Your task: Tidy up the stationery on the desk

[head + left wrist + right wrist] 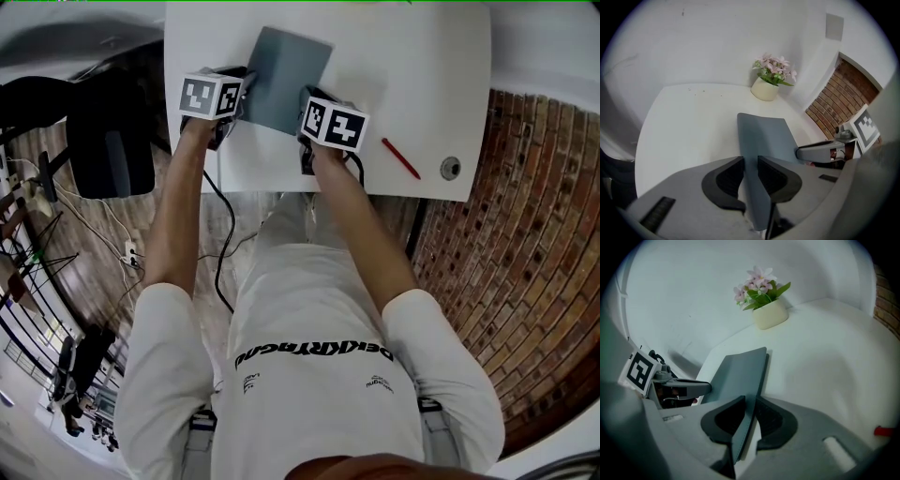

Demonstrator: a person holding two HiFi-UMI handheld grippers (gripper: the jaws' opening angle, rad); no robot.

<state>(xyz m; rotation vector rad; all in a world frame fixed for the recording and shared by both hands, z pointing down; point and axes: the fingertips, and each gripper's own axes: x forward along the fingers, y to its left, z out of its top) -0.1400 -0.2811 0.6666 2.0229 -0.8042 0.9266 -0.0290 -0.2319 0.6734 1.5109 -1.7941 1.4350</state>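
White desk (422, 84), front half: grey folder (281, 80) pinched at its near corners by left gripper (244, 94) and right gripper (307, 101). Both forearms reach forward, grippers pitched downward. Red pen (400, 157) lies at desk's right front.

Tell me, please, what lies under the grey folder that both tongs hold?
Only the white desk shows around the grey folder, gripped by the left tongs and the right tongs. Anything beneath it is covered.

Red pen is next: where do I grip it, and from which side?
Mid-shaft of the red pen, from straight above with jaws across it: it lies flat and diagonal on the desk. The right gripper, nearest, holds the grey folder.
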